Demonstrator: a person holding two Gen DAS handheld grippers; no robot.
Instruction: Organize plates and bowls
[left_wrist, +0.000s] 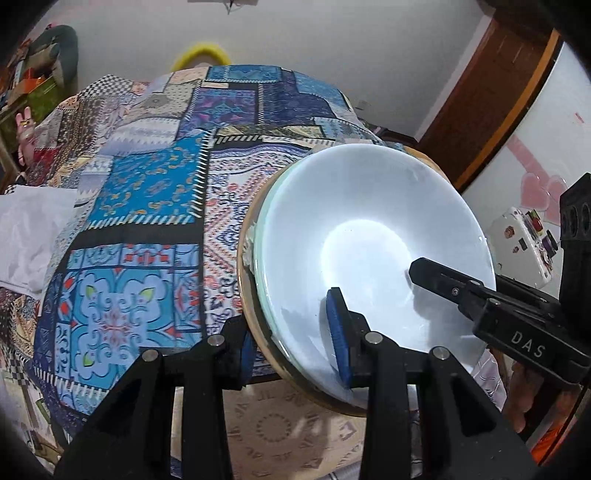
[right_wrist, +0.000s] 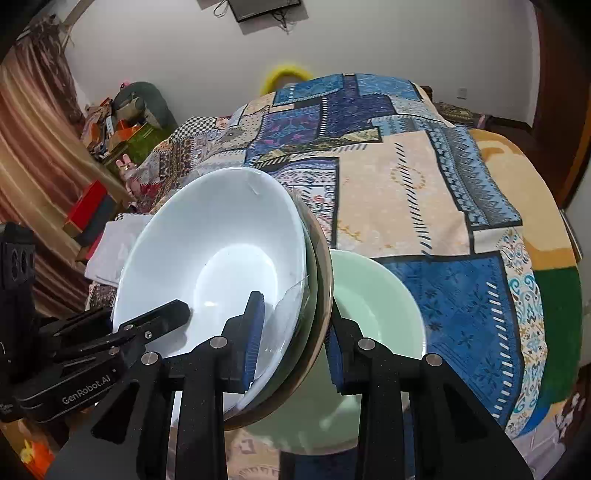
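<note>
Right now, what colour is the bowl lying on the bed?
Pale green bowl, clearest in the right wrist view.

At lower right of the left wrist view, "DAS" stands in white on the right tongs (left_wrist: 413, 275). At lower left of the right wrist view, "GenRobot.AI" stands on the left tongs (right_wrist: 184, 310).

Green bowl (right_wrist: 373, 295) half hidden (behind stack (right_wrist: 314, 295)).

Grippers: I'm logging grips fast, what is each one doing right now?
Left gripper: shut on the bowl stack rim.
Right gripper: shut on the opposite rim of the stack.
</note>
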